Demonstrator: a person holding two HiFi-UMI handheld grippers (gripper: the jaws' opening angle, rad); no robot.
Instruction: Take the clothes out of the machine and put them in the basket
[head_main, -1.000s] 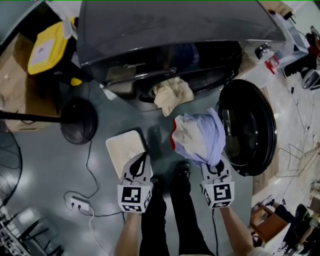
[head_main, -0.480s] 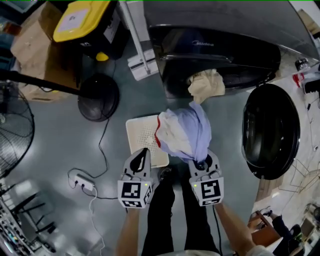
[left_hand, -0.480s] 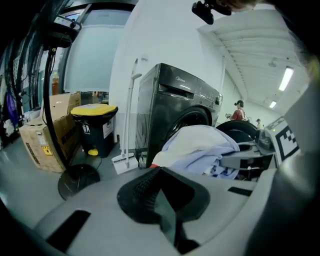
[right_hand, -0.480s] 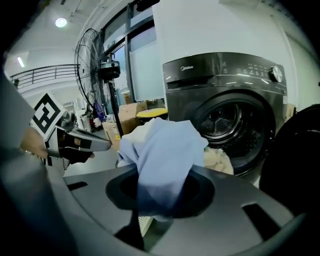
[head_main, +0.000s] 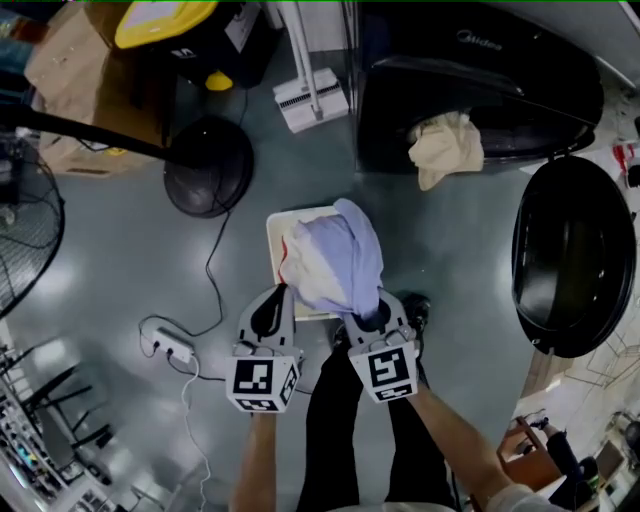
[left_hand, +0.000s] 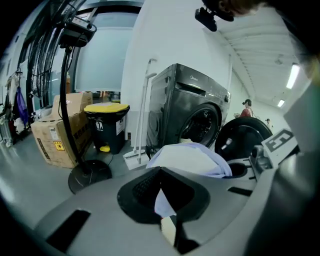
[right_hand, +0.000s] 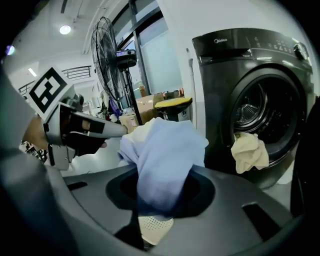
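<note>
Right gripper (head_main: 366, 314): jaws clenched on a bunched pale blue garment (head_main: 335, 262). The bundle stands up from the jaws, directly over the white perforated basket (head_main: 277, 232) on the floor. Judged purpose: it is held above the basket for release.

Left gripper (head_main: 279, 297): jaws closed tip to tip, nothing held. It sits just beside the right gripper, pointing at the basket's near edge, and looks to be idle.

Washing machine (head_main: 470, 90): front-loader with its round door (head_main: 572, 255) swung fully aside. A beige cloth (head_main: 445, 148) hangs out over the lip of the drum opening, so at least one item remains to be fetched. The basket stands well short of the machine, on the person's side.

Surface: smooth grey floor (head_main: 110, 270), glossy enough to show reflections. A white power strip (head_main: 165, 346) and its cable trail across it near the person's feet, a possible snag.

Room: a fan's round black base (head_main: 208, 165), a yellow-lidded bin (head_main: 165, 14) and a cardboard box (head_main: 65, 75) stand left of the machine.
</note>
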